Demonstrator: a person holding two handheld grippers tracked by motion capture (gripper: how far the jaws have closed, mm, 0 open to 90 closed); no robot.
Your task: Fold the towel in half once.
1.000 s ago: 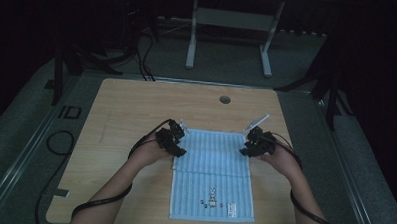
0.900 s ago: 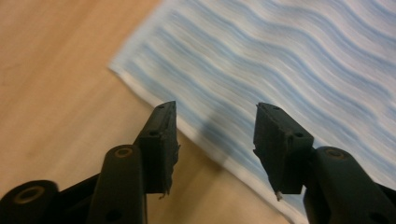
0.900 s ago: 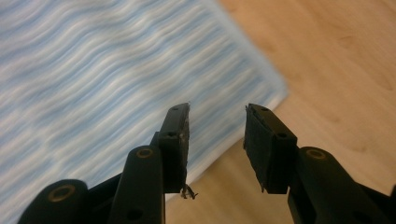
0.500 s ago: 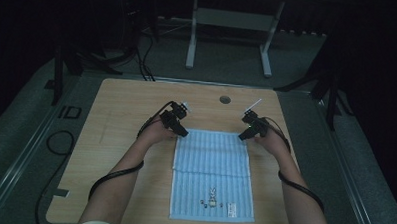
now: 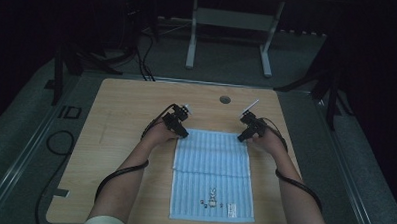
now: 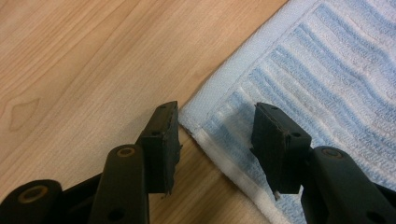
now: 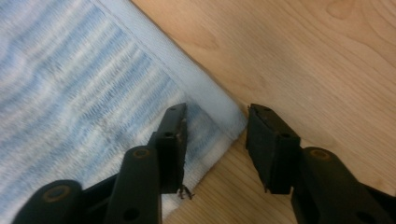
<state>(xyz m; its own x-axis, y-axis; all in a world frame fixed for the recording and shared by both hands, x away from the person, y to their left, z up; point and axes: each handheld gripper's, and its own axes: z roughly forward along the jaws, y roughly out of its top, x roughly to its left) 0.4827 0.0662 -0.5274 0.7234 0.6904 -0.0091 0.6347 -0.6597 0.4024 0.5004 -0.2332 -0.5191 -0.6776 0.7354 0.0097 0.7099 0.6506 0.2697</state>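
While both hands sit low at the towel's far edge, each gripper straddles a corner without clamping it. Left gripper (image 5: 182,132): jaws apart, one jaw over bare wood, the other over the cloth, far-left corner of the towel (image 6: 327,79) in the gap between them; the jaws have just been closing a bit, but the pads don't press the fabric yet. Right gripper (image 5: 243,136): same picture mirrored, jaws apart around the far-right corner, one over the striped cloth, the other over wood, hem tip in the gap, nothing gripped. Its jaws have narrowed slightly too.

Towel (image 5: 211,177) lies flat on the table (image 5: 121,119), right of centre, light blue with white stripes, a fold line across its middle, small printed figure and a label near the near edge. Near edge reaches almost to the table's near edge. Small round hole (image 5: 225,99) in the tabletop sits beyond the towel, between the two grippers. Cables trail back along both forearms.
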